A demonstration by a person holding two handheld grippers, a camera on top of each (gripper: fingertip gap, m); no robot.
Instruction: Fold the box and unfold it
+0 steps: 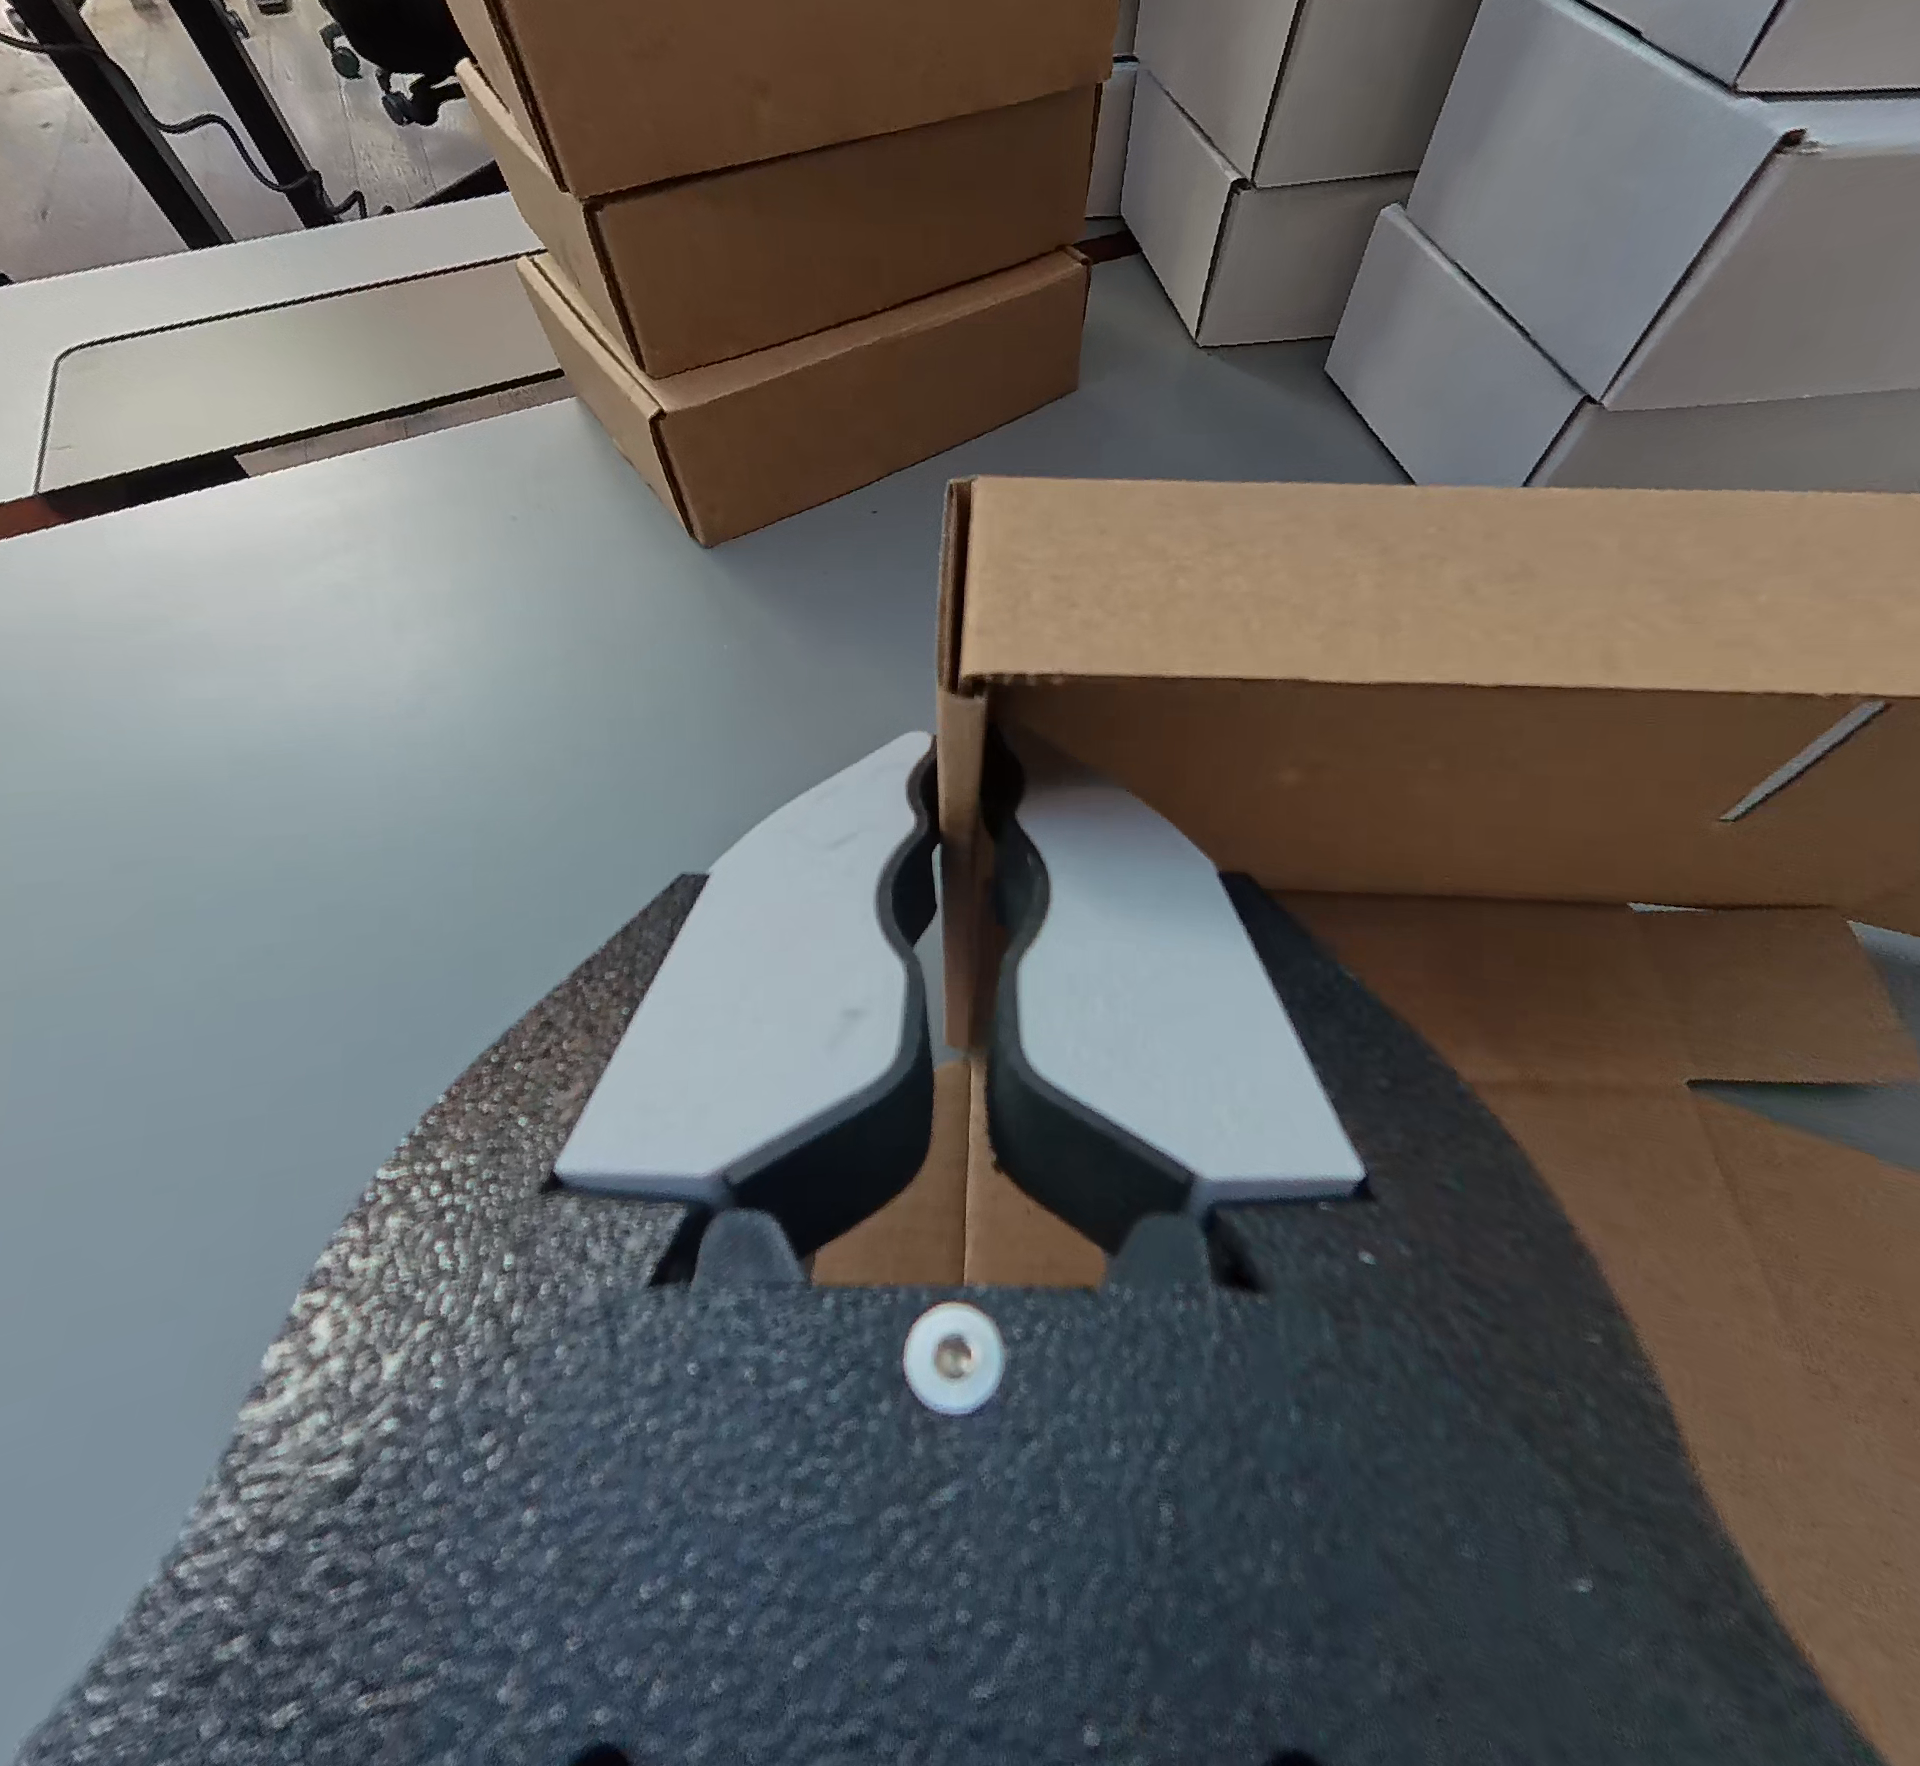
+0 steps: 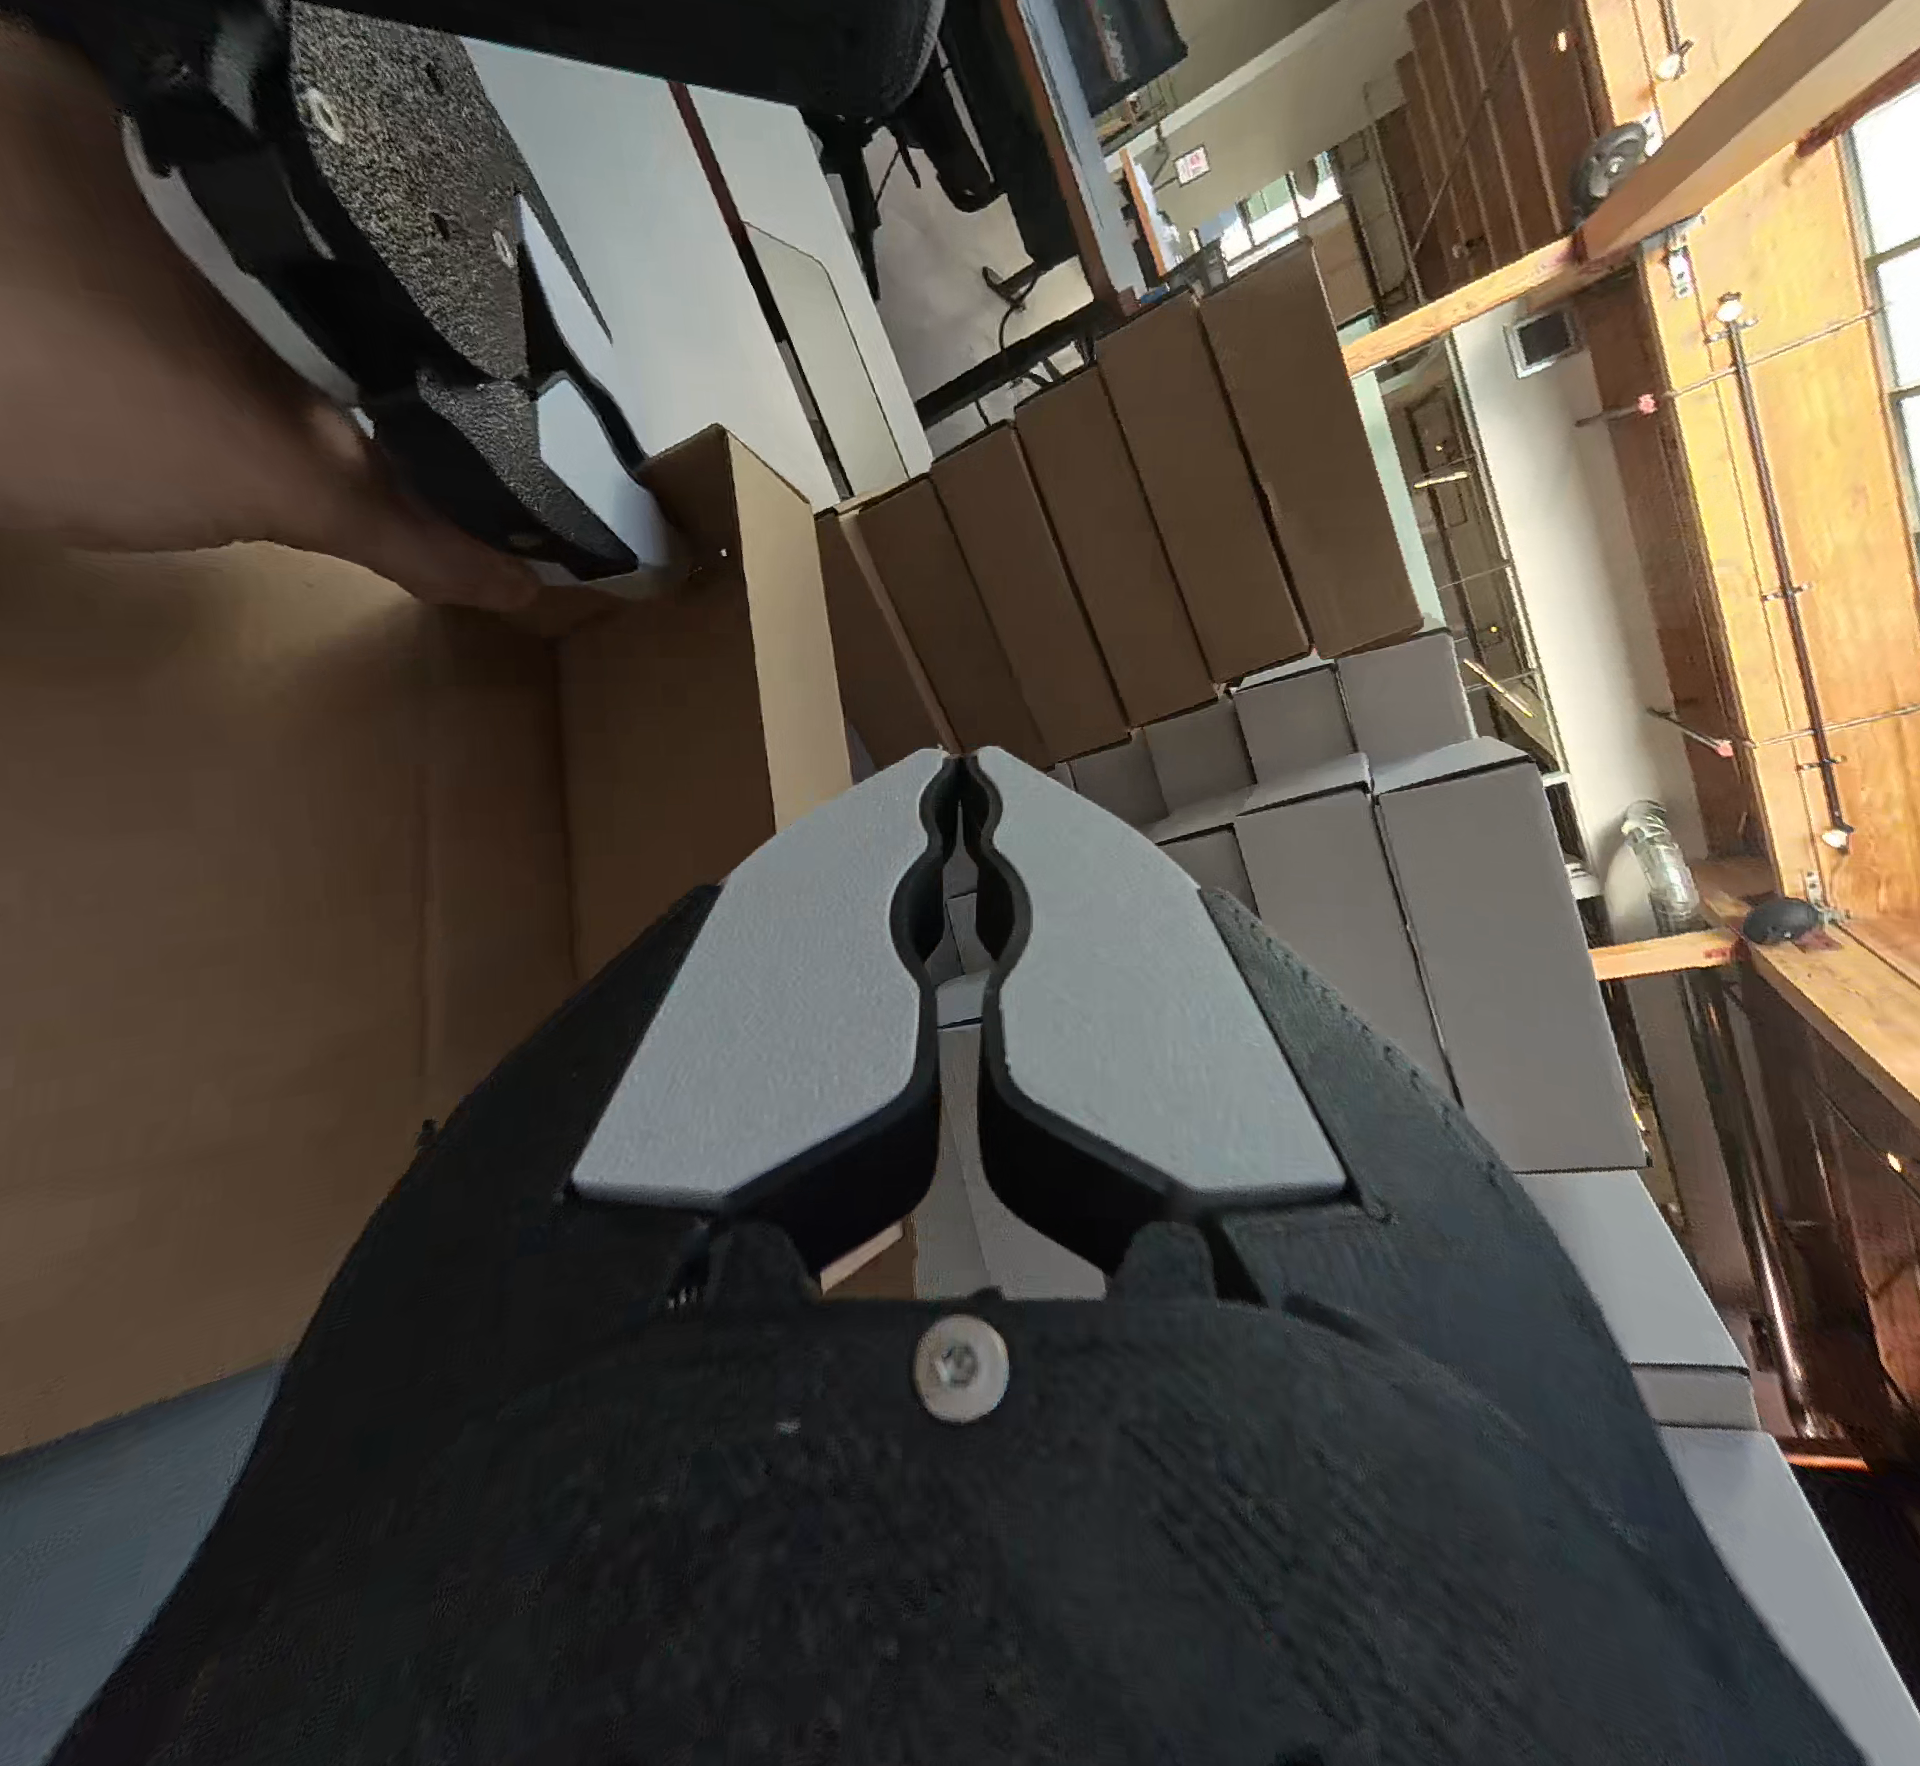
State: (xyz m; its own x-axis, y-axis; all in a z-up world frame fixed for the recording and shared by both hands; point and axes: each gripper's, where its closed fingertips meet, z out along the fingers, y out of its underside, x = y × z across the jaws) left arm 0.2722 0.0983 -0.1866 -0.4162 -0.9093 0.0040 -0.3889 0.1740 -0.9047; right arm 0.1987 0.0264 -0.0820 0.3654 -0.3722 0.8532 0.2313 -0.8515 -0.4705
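A brown cardboard box (image 1: 1434, 573) lies partly folded on the grey table (image 1: 312, 729), with its back wall upright and its base (image 1: 1558, 1041) flat. My left gripper (image 1: 961, 781) is shut on the upright side flap (image 1: 958, 895) at the box's left corner, and both pads press on the cardboard. The right wrist view is rolled sideways. It shows the box (image 2: 665, 729) and the left gripper (image 2: 655, 563) at that corner, with a hand (image 2: 312, 511) behind it. My right gripper (image 2: 961, 766) is shut beside the box's wall, its tips touching with nothing between them.
A stack of closed brown boxes (image 1: 810, 158) stands at the back of the table, with white boxes (image 1: 1558, 210) piled to its right. Both show in the right wrist view, the brown boxes (image 2: 1143, 521) and the white boxes (image 2: 1455, 885). Chairs and desk legs stand beyond the table.
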